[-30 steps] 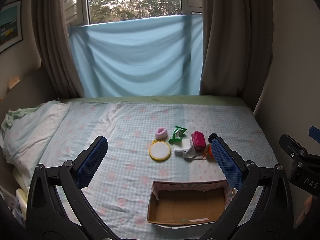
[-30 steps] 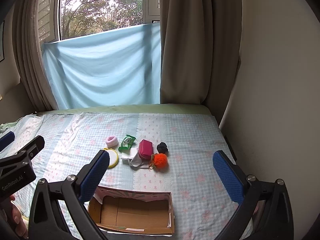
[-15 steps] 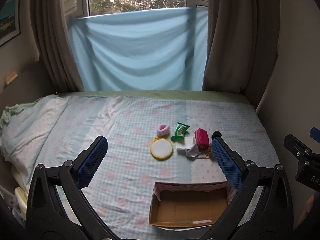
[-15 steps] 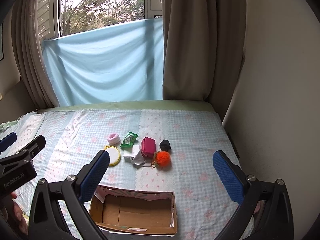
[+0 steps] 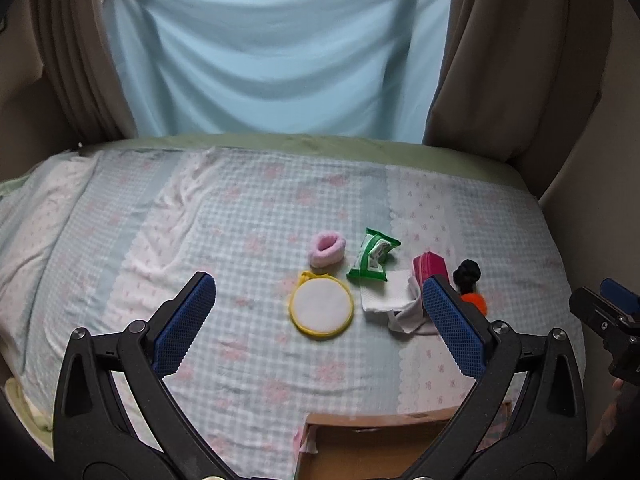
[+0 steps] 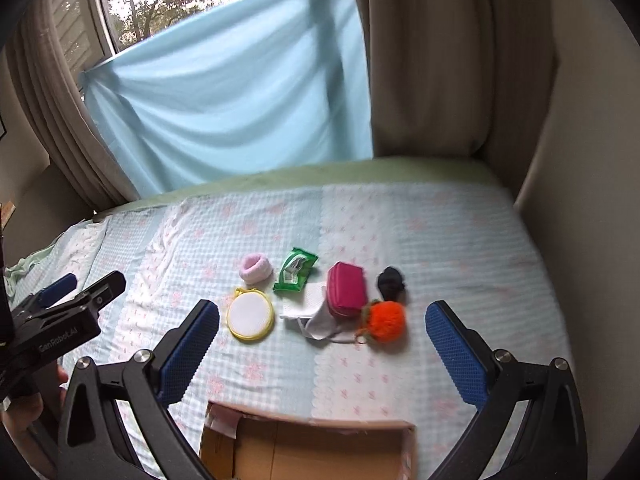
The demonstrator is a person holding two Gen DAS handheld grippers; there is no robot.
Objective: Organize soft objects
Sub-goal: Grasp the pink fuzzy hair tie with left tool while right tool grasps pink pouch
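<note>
Both grippers hover over the bed (image 6: pixel 440 240), fingers spread wide and holding nothing. The left gripper (image 5: pixel 320 320) hangs above the round yellow-rimmed pad (image 5: pixel 322 309); the right gripper (image 6: pixel 322 354) is over the near side of the cluster. The soft things lie mid-bed in a loose bunch: a pink fuzzy band (image 6: pixel 256 268) far left, a green wipes pack (image 6: pixel 295 270) just right of it, a white cloth (image 6: pixel 316 312) under the near end of a magenta pouch (image 6: pixel 347 289), an orange pompom (image 6: pixel 385 320) near right, and a black soft piece (image 6: pixel 391 282) just beyond the pompom. An open cardboard box (image 6: pixel 312 450) sits at the near edge of the bed, well apart from the bunch.
</note>
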